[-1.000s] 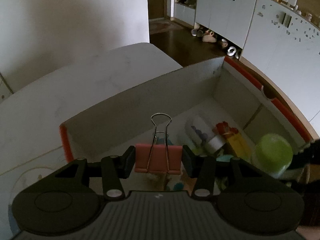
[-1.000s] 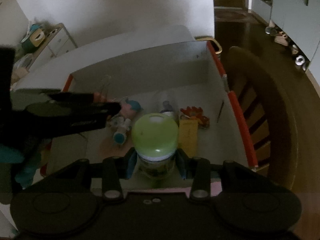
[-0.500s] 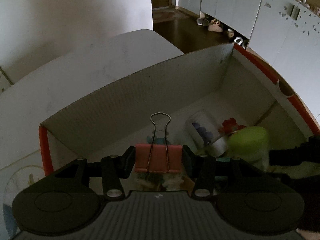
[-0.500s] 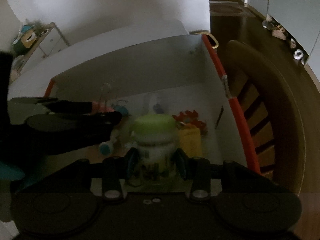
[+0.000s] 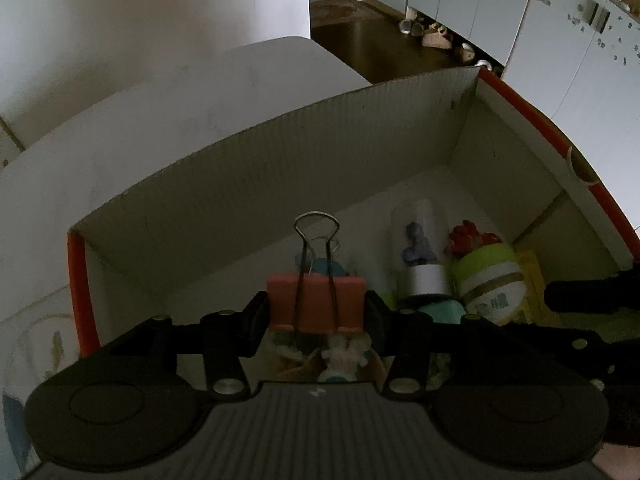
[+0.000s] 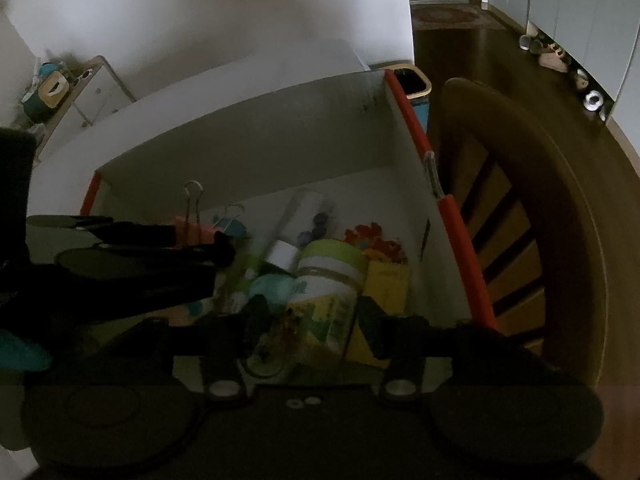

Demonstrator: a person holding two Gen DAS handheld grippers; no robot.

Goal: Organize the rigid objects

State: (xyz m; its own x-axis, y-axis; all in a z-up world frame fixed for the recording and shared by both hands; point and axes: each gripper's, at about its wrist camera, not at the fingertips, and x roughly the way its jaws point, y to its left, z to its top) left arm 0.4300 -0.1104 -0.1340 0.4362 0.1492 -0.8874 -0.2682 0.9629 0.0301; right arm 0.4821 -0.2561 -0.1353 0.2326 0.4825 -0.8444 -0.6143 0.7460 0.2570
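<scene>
My left gripper [image 5: 316, 306] is shut on a pink binder clip [image 5: 316, 304] with wire handles up, held over the near left part of an open white cardboard box [image 5: 280, 160] with orange edges. In the right wrist view the clip [image 6: 188, 230] shows at the left. My right gripper [image 6: 312, 318] has its jaws spread wide around a green-lidded jar [image 6: 326, 280], which lies tilted among the items in the box; it looks let go. The jar also shows in the left wrist view [image 5: 490, 276].
The box holds a clear bottle with a white cap [image 5: 420, 248], a red toy [image 5: 468, 234], a yellow packet [image 6: 386, 284] and a teal item [image 6: 274, 286]. A wooden chair [image 6: 540, 220] stands right of the box. The box sits on a white table [image 5: 160, 120].
The right gripper lowered the jar into the box and opened; the jar now lies tilted on the contents. The left gripper moved deeper over the box, still holding the clip.
</scene>
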